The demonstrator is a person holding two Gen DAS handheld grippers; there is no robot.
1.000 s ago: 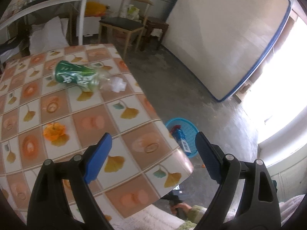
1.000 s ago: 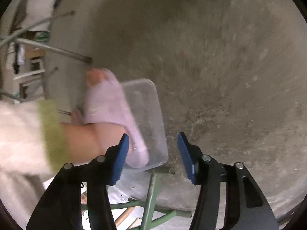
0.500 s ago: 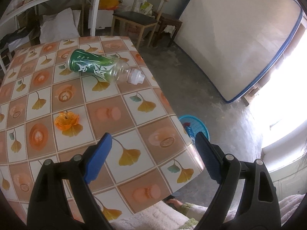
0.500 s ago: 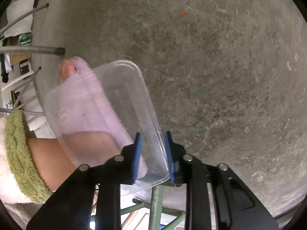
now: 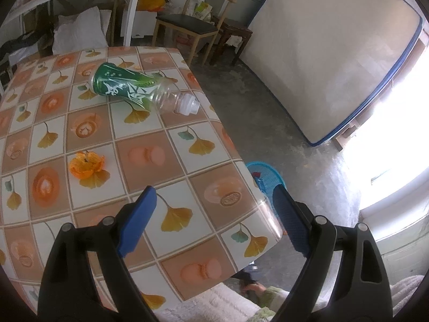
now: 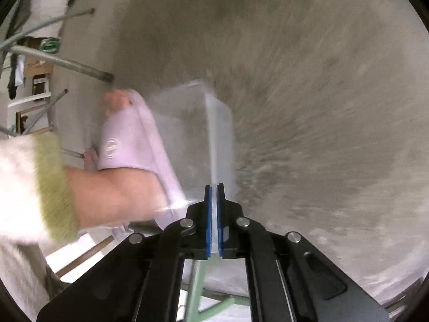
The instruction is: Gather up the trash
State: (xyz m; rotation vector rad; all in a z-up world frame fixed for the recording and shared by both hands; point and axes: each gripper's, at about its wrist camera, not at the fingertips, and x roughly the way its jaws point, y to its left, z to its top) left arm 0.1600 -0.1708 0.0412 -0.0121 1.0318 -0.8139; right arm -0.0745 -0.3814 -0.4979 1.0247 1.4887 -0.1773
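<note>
In the right wrist view my right gripper (image 6: pixel 214 190) is shut on the rim of a clear plastic container (image 6: pixel 198 123), held off the concrete floor and blurred by motion, beside a foot in a lilac slipper (image 6: pixel 128 139). In the left wrist view my left gripper (image 5: pixel 214 214) is open and empty above the near corner of the patterned table (image 5: pixel 171 252). A green-labelled plastic bottle (image 5: pixel 128 87) lies on its side at the table's far part. An orange peel (image 5: pixel 87 163) lies left of centre. A blue trash basket (image 5: pixel 264 177) stands on the floor past the table's right edge.
A wooden chair (image 5: pixel 193 26) and a small stool (image 5: pixel 232 35) stand beyond the table. A large mattress (image 5: pixel 329 48) leans on the wall at right. Metal legs (image 6: pixel 67 64) and a green frame (image 6: pixel 195 284) are near the foot.
My right gripper closed on the container's rim and lifted it, tilting it edge-on. My left gripper's view pulled back over the table, showing more of it.
</note>
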